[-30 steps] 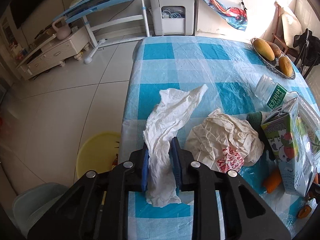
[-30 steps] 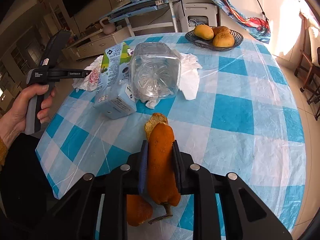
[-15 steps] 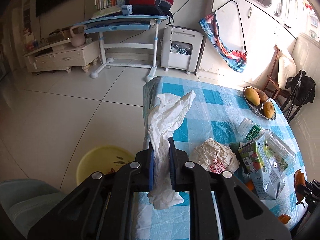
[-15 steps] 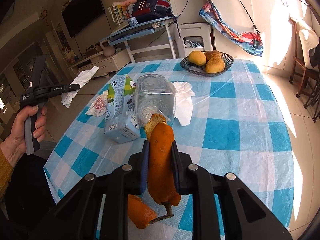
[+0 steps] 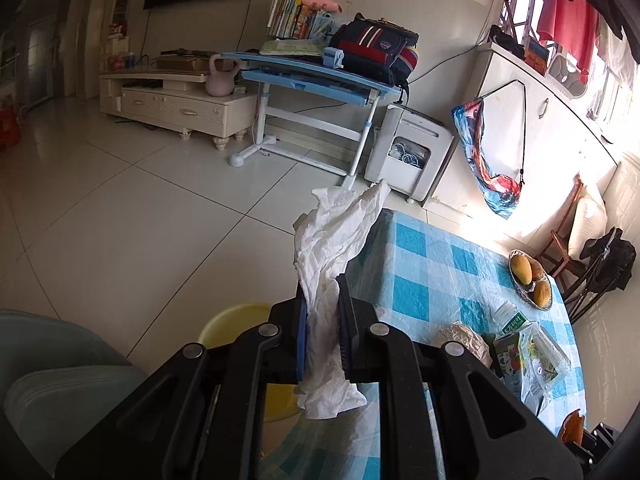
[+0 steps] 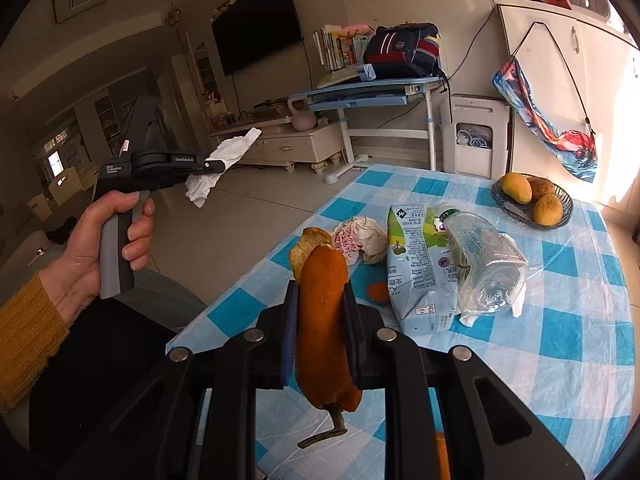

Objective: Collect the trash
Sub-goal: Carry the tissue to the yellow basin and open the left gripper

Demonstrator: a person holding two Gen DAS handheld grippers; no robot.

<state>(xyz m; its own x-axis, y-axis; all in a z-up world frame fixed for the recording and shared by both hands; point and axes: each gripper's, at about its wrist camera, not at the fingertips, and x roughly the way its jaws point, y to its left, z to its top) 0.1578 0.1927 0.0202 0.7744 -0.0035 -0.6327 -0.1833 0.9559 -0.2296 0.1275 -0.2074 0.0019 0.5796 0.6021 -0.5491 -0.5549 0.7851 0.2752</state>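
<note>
My left gripper (image 5: 323, 300) is shut on a crumpled white tissue (image 5: 336, 240) and holds it in the air off the table's left edge, above a yellow bin (image 5: 228, 320) on the floor. It shows in the right wrist view (image 6: 214, 166) too, tissue (image 6: 228, 152) hanging from it. My right gripper (image 6: 320, 300) is shut on an orange fruit peel (image 6: 322, 320), raised above the near corner of the blue-checked table (image 6: 560, 340). On the table lie a juice carton (image 6: 416, 264), a crushed plastic bottle (image 6: 484, 264) and a crumpled wrapper (image 6: 360, 236).
A bowl of mangoes (image 6: 532, 200) stands at the table's far side. A small orange peel scrap (image 6: 378, 291) lies by the carton. A grey-blue bin (image 5: 52, 376) sits left of the yellow one. A blue desk (image 5: 312, 76) and white cabinet (image 5: 408, 156) stand beyond.
Both grippers have risen. The left one has carried the tissue up and leftward off the table, over the floor. The right one has lifted the peel higher and pulled back.
</note>
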